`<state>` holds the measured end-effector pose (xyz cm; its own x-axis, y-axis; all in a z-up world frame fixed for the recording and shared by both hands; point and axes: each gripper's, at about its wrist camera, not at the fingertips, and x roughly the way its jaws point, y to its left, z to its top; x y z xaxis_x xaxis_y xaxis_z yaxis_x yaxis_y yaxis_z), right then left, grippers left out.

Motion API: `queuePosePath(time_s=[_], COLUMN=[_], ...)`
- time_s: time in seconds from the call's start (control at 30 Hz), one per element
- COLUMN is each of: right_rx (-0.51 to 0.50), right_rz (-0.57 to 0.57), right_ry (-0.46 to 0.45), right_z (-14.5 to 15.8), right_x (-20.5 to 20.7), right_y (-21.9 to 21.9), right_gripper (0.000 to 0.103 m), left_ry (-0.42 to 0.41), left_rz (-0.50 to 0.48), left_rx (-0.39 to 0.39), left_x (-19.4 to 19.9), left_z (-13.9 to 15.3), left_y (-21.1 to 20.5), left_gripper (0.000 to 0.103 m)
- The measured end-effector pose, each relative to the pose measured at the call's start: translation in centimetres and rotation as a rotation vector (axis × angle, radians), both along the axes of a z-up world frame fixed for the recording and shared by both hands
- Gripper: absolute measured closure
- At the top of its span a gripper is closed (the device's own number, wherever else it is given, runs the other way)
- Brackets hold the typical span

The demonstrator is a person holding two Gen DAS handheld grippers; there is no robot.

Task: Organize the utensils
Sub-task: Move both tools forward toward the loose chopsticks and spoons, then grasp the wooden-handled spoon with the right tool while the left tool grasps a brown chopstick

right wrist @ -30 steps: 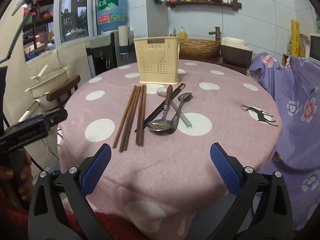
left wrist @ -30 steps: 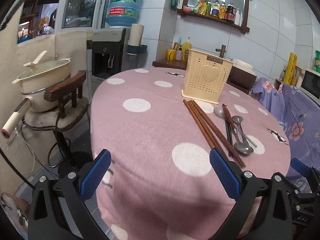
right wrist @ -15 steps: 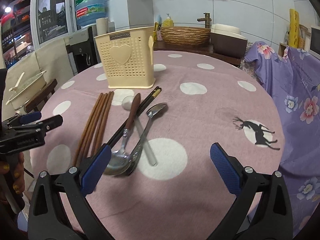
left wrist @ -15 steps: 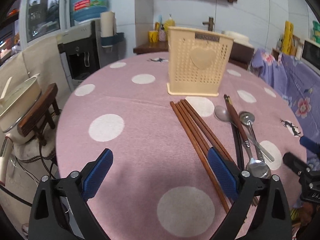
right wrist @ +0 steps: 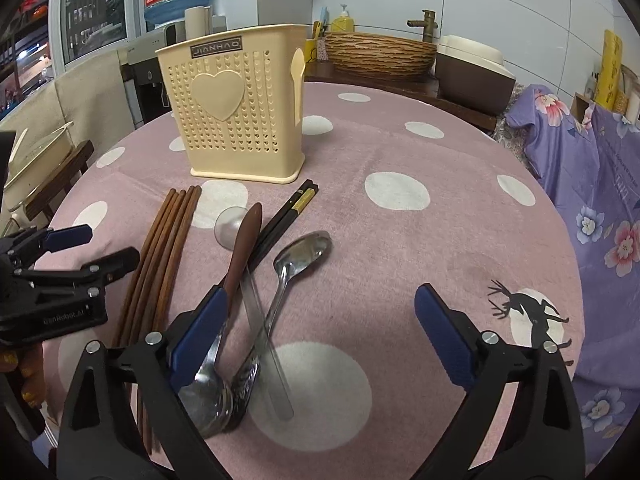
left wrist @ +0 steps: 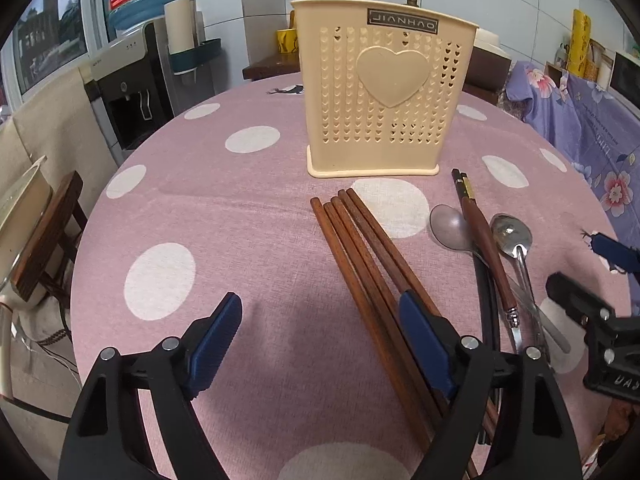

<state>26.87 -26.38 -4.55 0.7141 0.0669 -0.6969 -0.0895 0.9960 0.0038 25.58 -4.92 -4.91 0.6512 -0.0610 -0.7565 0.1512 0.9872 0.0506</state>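
A cream perforated utensil holder point(left wrist: 384, 92) with a heart stands upright on the pink dotted table point(left wrist: 224, 216); it also shows in the right wrist view point(right wrist: 236, 108). Several brown wooden chopsticks point(left wrist: 360, 256) lie in front of it, also in the right wrist view point(right wrist: 168, 248). Beside them lie black chopsticks point(right wrist: 288, 216), a wooden-handled spoon point(right wrist: 240, 252), a steel spoon point(right wrist: 296, 264) and a clear spoon point(right wrist: 230, 224). My left gripper point(left wrist: 320, 336) is open, its right finger over the brown chopsticks. My right gripper point(right wrist: 320, 332) is open over the spoons.
A water dispenser point(left wrist: 132, 92) and a chair with a pot point(left wrist: 24, 232) stand left of the table. A flowered purple cloth point(right wrist: 592, 184) covers furniture on the right. A wicker basin point(right wrist: 380, 52) sits behind the table.
Both grippers have moved forward over the table toward the utensils and the holder. Both stay open.
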Motion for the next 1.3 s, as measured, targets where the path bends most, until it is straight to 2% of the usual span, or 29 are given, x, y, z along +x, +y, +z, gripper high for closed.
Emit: queuePosePath(time_s=[0.17, 0.3, 0.4, 0.6, 0.73, 0.93, 1.0, 1.13, 1.3], right_rx=[0.031, 0.068, 0.074, 0.064, 0.117, 0.131, 0.158, 0.188, 0.217], right_rz=[0.025, 0.09, 0.126, 0.087, 0.09, 0.091, 0.095, 0.109, 0.122], right_ry=[-0.005, 0.012, 0.048, 0.126, 0.157, 0.152, 0.154, 0.146, 0.141], right_z=[0.5, 1.0, 0.6, -1.4, -2.0, -2.0, -1.8, -1.5, -1.2], right_x=[1.2, 2.4, 3.8, 6.1, 6.7, 6.7, 6.8, 6.8, 6.5], right_y=[0.7, 2.5, 3.9, 4.7, 4.3, 4.0, 3.6, 3.5, 3.7], right_gripper=[0.025, 0.045, 0.054, 0.069, 0.072, 0.084, 0.085, 0.086, 0.087], left_ry=[0.012, 0.015, 0.031, 0.075, 0.099, 0.078, 0.083, 0.101, 0.115], left_rz=[0.011, 0.036, 0.053, 0.061, 0.05, 0.045, 0.057, 0.104, 0.103], left_rx=[-0.012, -0.033, -0.048, -0.087, -0.131, -0.087, -0.072, -0.102, -0.119], left_x=[0.6, 1.3, 1.9, 2.6, 3.4, 4.1, 3.9, 3.9, 4.4], left_z=[-0.2, 0.2, 0.2, -0.3, -0.3, -0.7, -0.7, -0.4, -0.3], left_y=[0.4, 1.1, 1.7, 2.3, 1.8, 0.8, 1.4, 3.3, 3.0], left_gripper=[0.027, 0.033, 0.038, 0.043, 0.043, 0.043, 0.043, 0.043, 0.043])
